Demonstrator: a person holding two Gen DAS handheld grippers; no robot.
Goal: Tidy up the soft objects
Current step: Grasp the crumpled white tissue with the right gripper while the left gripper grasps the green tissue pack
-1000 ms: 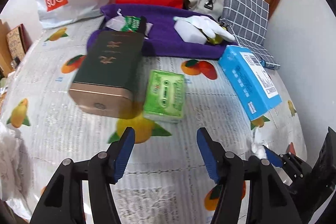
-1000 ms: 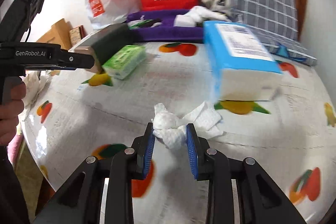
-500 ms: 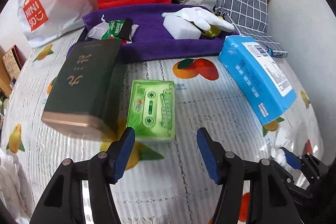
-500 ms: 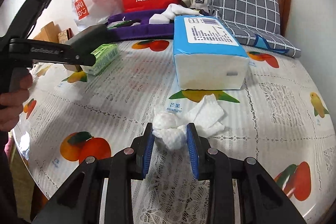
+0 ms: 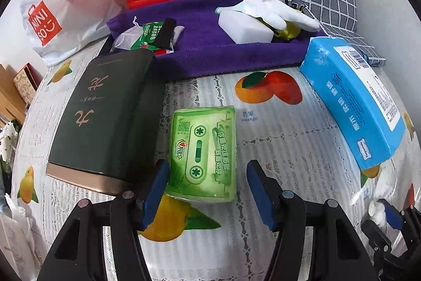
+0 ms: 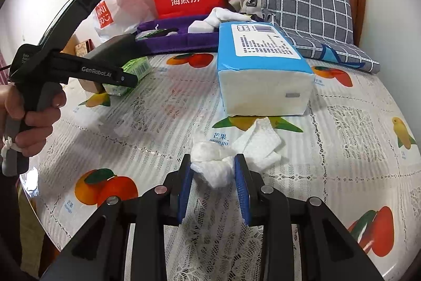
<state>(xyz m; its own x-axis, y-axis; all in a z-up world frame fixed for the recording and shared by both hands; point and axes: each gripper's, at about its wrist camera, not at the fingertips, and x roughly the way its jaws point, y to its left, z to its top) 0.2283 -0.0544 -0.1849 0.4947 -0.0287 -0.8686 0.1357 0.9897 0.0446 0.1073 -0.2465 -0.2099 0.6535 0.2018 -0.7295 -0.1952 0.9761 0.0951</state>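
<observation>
Green tissue pack [image 5: 204, 152] lies at 12 o'clock between the wide-open, empty left gripper [image 5: 205, 191], which could bump the dark box [image 5: 105, 120] at 10 o'clock, while the right gripper [image 6: 213, 181] pinches crumpled white tissue [image 6: 213, 165] loosely.

left gripper [image 5: 206, 192] open, jaws straddling the near end of the green tissue pack [image 5: 204, 153], pads not pressing it. dark green box [image 5: 105, 120] just left of the pack; blue tissue package [image 5: 352, 107] well right on the tabletop [image 5: 289, 138]. purple cloth [image 5: 210, 49] lies behind.

Bright, even light; sharp focus; fisheye bending, dark corners.
</observation>
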